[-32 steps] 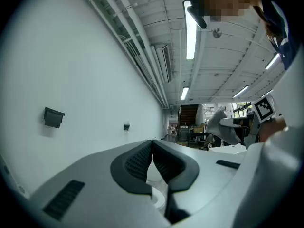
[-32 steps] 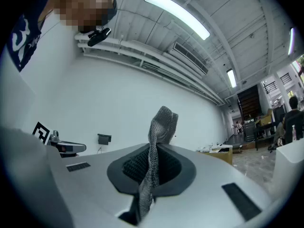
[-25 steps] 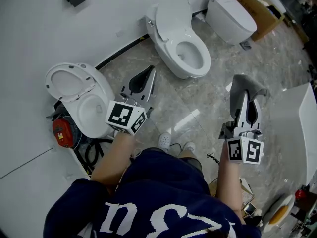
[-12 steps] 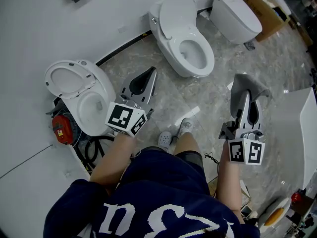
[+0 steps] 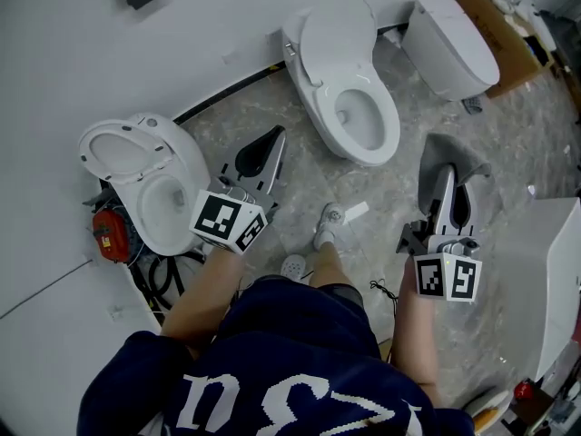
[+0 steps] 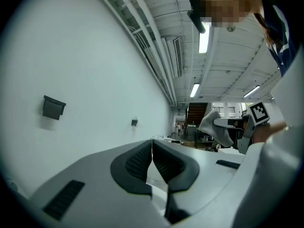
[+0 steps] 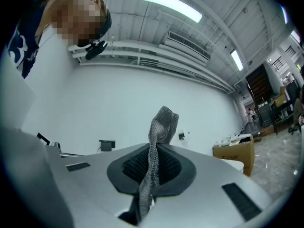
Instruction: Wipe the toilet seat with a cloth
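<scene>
A grey cloth [image 5: 447, 154] is pinched in my right gripper [image 5: 452, 178], held up at the right of the head view; in the right gripper view the cloth [image 7: 159, 141] stands between the shut jaws. My left gripper [image 5: 264, 143] is shut with nothing in it, held up to the right of an open white toilet [image 5: 145, 182] with its seat and lid raised. A second white toilet [image 5: 349, 80] stands ahead against the wall, lid up, seat down. In the left gripper view my left gripper [image 6: 152, 148] points up along the wall, with the cloth [image 6: 214, 125] at the right.
A third toilet [image 5: 451, 48] with closed lid stands at the top right beside a cardboard box [image 5: 504, 25]. A red device [image 5: 109, 239] and black cables [image 5: 168, 275] lie by the left toilet. My shoes [image 5: 313, 239] stand on the marble floor. A white fixture [image 5: 561, 271] is at the right.
I have stepped forward: one foot moved ahead and the toilets shifted slightly right and down in the head view. Both grippers keep their pose; the cloth stays held.
</scene>
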